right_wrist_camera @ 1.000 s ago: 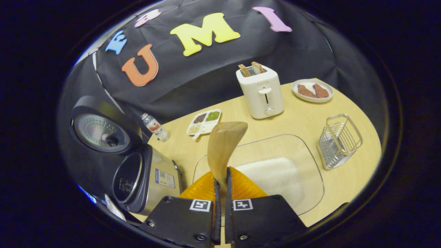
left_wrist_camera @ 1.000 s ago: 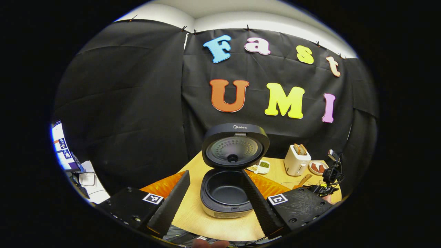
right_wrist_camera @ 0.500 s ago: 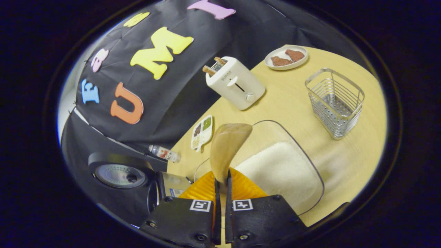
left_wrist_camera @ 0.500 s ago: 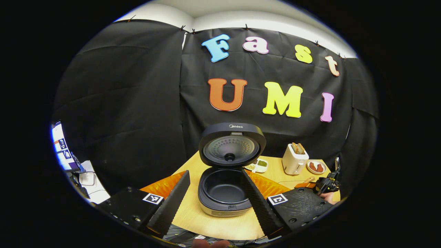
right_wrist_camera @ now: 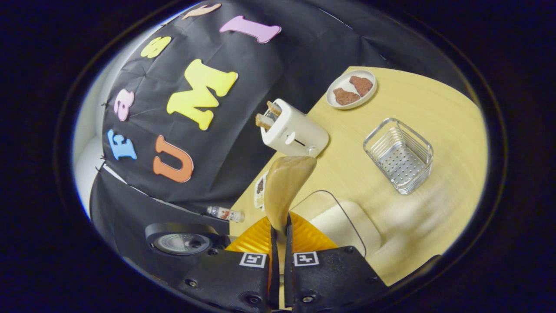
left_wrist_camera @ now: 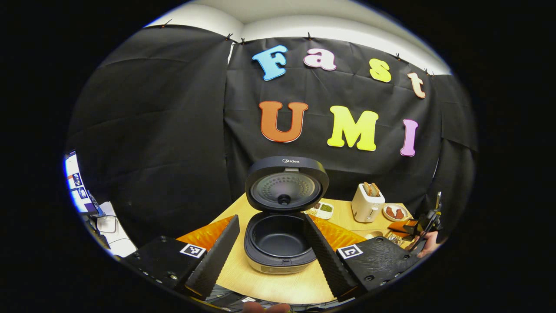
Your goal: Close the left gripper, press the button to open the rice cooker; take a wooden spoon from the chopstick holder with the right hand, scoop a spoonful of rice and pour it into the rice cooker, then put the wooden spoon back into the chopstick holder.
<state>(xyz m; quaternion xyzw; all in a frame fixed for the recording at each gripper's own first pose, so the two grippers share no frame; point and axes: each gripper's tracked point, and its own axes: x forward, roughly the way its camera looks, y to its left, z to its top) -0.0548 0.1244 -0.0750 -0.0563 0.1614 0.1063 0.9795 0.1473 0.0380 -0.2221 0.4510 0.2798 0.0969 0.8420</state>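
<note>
The rice cooker (left_wrist_camera: 280,237) stands with its lid (left_wrist_camera: 286,184) up and its dark pot bare. My left gripper (left_wrist_camera: 270,219) is open in front of it, a finger on each side, holding nothing. My right gripper (right_wrist_camera: 278,226) is shut on the handle of the wooden spoon (right_wrist_camera: 286,184), whose bowl rises above the fingers; no rice shows on it. Beneath the spoon lies the glass dish of white rice (right_wrist_camera: 347,219). The wire chopstick holder (right_wrist_camera: 399,155) stands to the right, tipped in this rolled view. Far right in the left gripper view are the right gripper (left_wrist_camera: 412,227) and a hand (left_wrist_camera: 428,243).
On the wooden table (right_wrist_camera: 434,108) stand a white toaster (right_wrist_camera: 293,130) with bread, a plate of meat (right_wrist_camera: 349,89), a small bottle (right_wrist_camera: 226,214) and a divided seasoning dish (right_wrist_camera: 259,191). The cooker's lid (right_wrist_camera: 182,242) lies low on the left. A screen (left_wrist_camera: 76,184) glows at the left.
The right gripper has rolled and swung right with the spoon, away from the cooker, so the rice dish slid down and the holder came nearer the middle. The left gripper drifted slightly, still open.
</note>
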